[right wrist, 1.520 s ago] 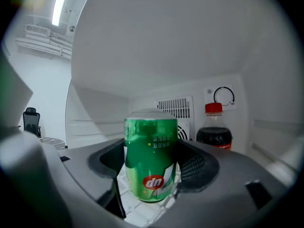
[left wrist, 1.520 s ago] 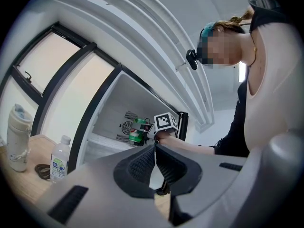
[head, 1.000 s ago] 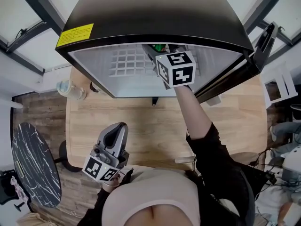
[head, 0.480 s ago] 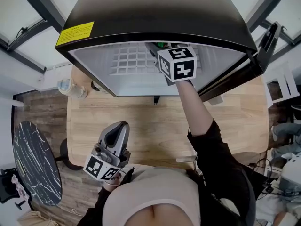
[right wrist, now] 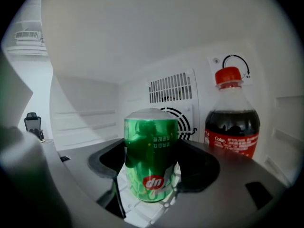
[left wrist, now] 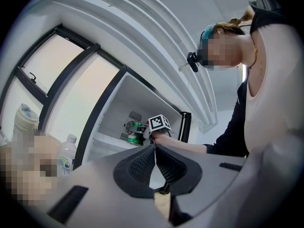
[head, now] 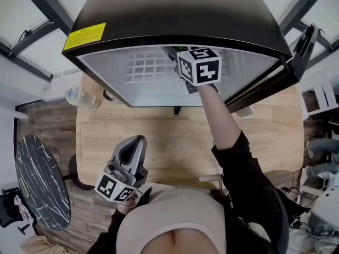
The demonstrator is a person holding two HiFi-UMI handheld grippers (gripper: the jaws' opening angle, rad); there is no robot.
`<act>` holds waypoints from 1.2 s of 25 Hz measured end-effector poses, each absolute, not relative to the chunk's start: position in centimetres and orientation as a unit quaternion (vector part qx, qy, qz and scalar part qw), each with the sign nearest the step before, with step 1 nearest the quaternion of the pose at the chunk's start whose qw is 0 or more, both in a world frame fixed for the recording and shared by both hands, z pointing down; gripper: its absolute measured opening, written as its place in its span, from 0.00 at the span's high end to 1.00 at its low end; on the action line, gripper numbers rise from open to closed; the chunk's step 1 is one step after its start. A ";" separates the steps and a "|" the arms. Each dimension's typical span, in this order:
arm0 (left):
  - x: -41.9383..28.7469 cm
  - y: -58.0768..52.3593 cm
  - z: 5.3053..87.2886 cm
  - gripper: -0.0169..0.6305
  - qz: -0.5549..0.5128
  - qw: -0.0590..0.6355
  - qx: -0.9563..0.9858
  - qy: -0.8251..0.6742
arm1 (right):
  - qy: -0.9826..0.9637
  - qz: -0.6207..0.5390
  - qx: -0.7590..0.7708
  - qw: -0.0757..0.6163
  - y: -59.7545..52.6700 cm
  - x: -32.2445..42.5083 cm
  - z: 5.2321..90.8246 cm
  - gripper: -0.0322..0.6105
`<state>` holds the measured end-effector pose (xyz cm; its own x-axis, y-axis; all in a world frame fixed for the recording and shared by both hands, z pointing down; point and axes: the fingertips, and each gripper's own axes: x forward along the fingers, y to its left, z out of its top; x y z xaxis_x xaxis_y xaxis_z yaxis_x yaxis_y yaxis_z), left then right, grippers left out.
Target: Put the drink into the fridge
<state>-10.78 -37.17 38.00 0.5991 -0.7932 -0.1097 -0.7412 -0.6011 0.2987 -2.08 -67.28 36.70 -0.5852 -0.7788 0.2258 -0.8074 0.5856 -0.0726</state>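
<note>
One can (right wrist: 151, 156) (green) in fridge (head: 159, 15)

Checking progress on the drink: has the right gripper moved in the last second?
Yes. In the head view the right gripper, gripping the green can, has slid slightly deeper into the fridge, its marker cube nearer the fridge's top edge.

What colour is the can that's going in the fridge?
Green, with a red dot near the bottom. The can shows best in the right gripper view.
</note>
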 end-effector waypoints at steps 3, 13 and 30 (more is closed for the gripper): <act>-10.8 -37.2 38.0 0.95 -0.116 0.113 0.887 -0.432 | -0.886 0.085 0.448 0.085 -67.3 -2.1 36.7 0.41; -10.3 -37.3 38.1 0.95 -0.120 0.117 0.890 -0.424 | -0.888 0.087 0.442 0.095 -66.5 -1.7 37.0 0.41; -8.9 -37.2 37.8 0.95 -0.120 0.119 0.900 -0.401 | -0.883 0.071 0.457 0.076 -65.4 -1.3 36.4 0.41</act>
